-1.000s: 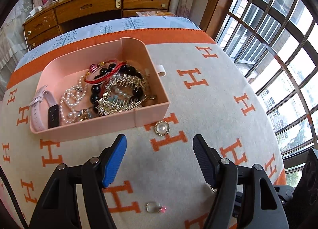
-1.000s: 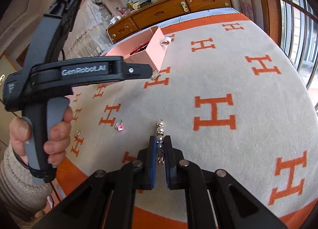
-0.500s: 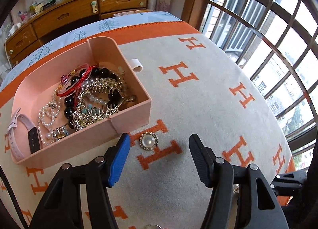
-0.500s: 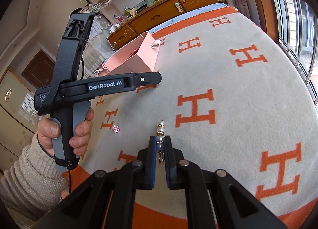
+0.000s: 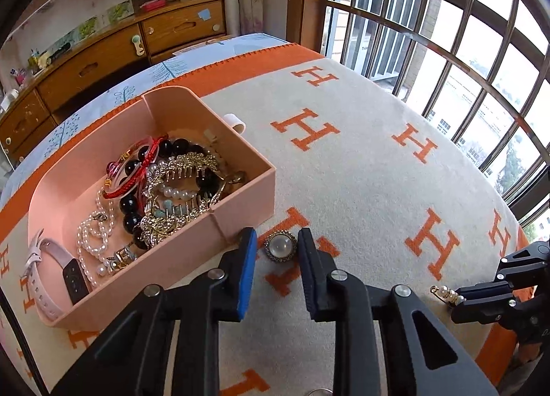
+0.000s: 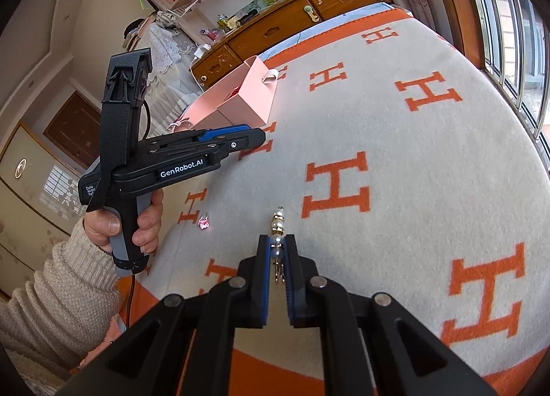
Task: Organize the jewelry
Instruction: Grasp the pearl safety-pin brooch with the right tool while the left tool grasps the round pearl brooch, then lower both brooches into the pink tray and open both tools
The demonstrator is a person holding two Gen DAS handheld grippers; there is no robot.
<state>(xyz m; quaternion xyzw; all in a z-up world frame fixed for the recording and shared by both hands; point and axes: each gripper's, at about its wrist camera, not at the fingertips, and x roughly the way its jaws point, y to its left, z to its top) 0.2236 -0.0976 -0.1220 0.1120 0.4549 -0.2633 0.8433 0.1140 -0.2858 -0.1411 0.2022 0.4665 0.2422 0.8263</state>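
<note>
While the left gripper (image 5: 277, 244) closes around the round pearl-and-gold brooch (image 5: 280, 246) beside the pink tray (image 5: 240, 201), pads not yet touching.
Centre it first; right gripper (image 6: 277, 251) stays clamped on a pearl earring (image 6: 277, 238).

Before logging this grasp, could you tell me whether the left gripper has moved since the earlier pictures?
Yes. The left gripper has advanced toward the pink tray; its closing jaws now straddle the brooch.

The round pearl-and-gold brooch (image 5: 281, 246) lies on the cream, orange-lettered blanket (image 5: 361, 169), just right of the open pink plastic jewelry tray (image 5: 240, 205), between the left gripper (image 5: 277, 244)'s closing fingers.
</note>
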